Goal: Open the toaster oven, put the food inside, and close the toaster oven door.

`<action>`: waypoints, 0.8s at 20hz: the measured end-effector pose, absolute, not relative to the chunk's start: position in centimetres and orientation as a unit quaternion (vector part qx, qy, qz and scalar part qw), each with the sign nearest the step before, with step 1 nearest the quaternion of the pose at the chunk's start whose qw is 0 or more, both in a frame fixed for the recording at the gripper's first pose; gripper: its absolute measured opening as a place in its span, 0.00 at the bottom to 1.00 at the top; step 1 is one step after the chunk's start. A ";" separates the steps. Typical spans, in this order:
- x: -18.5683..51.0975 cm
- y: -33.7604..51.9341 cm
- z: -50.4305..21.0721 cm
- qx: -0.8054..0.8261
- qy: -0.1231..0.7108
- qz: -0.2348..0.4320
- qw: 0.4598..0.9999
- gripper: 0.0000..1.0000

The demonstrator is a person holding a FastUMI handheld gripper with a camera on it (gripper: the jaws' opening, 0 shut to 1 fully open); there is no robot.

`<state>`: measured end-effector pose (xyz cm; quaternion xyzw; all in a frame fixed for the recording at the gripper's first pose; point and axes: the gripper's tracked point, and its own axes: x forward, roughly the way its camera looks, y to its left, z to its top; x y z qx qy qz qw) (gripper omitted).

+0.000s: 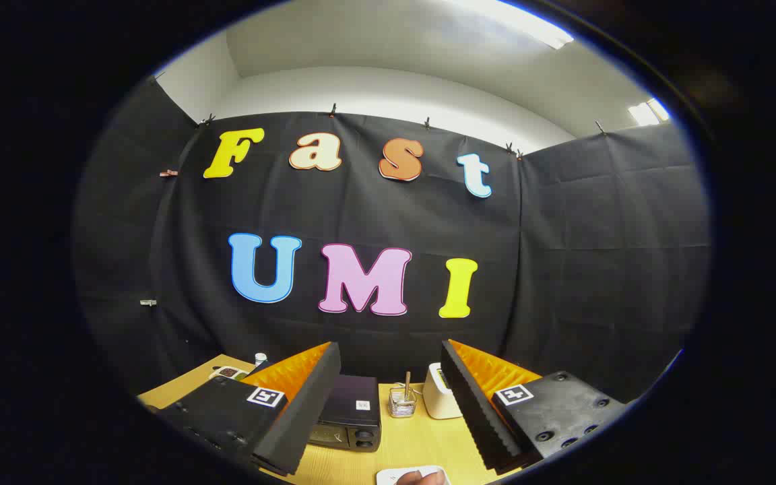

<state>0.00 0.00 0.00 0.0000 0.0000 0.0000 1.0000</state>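
A black toaster oven [351, 414] stands on the wooden table [422, 441], partly behind my left finger. Its door looks shut, with two knobs on its right side. My gripper [391, 411] is open, held high above the table, with nothing between its fingers. A white plate [395, 475] lies close below the fingers, and a brownish piece of food [422, 478] rests on it, only partly seen.
A small clear holder with a wooden stick [403, 401] stands right of the oven. A white appliance [439, 399] sits beside it, partly behind my right finger. A small bottle [261, 359] and a patterned item [228, 372] lie at the table's far left.
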 end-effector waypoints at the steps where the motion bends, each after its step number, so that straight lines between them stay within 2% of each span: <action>1: 0.0 0.1 0.0 -0.001 -0.001 0.001 1.000 0.97; 16: 0.5 0.2 -1.5 -0.004 0.011 -0.003 1.000 0.97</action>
